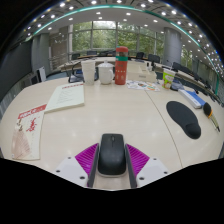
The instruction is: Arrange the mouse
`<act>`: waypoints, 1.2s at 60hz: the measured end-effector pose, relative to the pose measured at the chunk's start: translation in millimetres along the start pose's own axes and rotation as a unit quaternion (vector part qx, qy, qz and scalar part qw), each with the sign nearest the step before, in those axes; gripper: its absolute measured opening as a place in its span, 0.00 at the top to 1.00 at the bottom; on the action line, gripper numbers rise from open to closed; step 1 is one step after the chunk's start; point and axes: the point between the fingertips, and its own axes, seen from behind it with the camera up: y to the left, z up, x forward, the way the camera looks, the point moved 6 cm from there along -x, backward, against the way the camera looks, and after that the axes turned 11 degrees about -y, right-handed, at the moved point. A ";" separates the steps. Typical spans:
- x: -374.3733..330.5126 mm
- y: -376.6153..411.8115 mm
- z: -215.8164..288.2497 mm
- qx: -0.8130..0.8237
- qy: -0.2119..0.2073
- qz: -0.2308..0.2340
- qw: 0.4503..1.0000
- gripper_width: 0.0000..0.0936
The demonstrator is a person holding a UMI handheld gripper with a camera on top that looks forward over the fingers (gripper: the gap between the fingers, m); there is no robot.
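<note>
**Black mouse held between the pink pads**

Pale tabletop (pixel 100 118) fills the scene, round-edged and lit from above. Farthest left, a clear plastic bag (pixel 22 143) lies by the table's rim, with a red-printed sheet (pixel 33 117) just beyond it and a white paper (pixel 66 97) further in. Toward the middle at the far side stand a white cup (pixel 104 73) and, just beside it, a tall red-and-orange bottle (pixel 121 66). Nearest the camera, the black mouse (pixel 111 154) sits between the fingers of the gripper (pixel 111 160), whose pink pads (pixel 86 155) press against both its sides: clenched on it. Right of that, well apart, a dark mouse pad (pixel 183 116) lies on the table, with a green cup (pixel 169 77) beyond it.
</note>
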 end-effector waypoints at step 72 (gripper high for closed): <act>112.8 -333.8 84.4 -0.003 -0.011 0.021 1.000 0.65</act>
